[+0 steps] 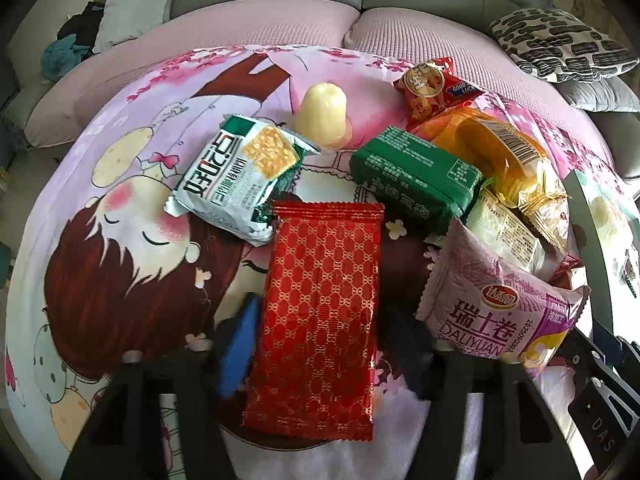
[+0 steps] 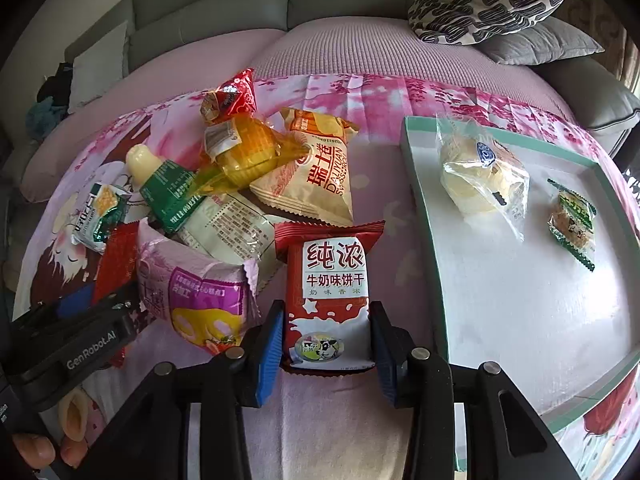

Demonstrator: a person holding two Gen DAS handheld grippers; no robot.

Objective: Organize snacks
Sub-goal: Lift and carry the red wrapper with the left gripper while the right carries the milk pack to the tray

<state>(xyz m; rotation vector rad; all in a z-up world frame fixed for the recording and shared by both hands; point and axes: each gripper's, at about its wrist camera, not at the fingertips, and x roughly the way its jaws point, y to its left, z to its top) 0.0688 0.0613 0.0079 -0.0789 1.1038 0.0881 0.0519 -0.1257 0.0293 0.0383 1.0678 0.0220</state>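
Observation:
In the left wrist view a long red packet with a gold pattern (image 1: pixel 320 300) lies on the printed cloth. My left gripper (image 1: pixel 320 352) is shut on its lower half, one blue pad against each long edge. In the right wrist view my right gripper (image 2: pixel 326 340) is shut on the bottom of a red and white milk-biscuit packet (image 2: pixel 330 280). To its right lies a white tray with a teal rim (image 2: pixel 420 200). The tray holds a bun in clear wrap (image 2: pixel 476 176) and a small green-edged snack (image 2: pixel 572 220).
A pile of snacks sits on the cloth: a green and white cracker pack (image 1: pixel 240 176), a dark green pack (image 1: pixel 416 176), an orange cake (image 1: pixel 496 148), a purple roll packet (image 1: pixel 500 312), a pale jelly cup (image 1: pixel 324 114). A sofa with cushions (image 2: pixel 488 4) stands behind. Fingers (image 2: pixel 32 452) show at the lower left.

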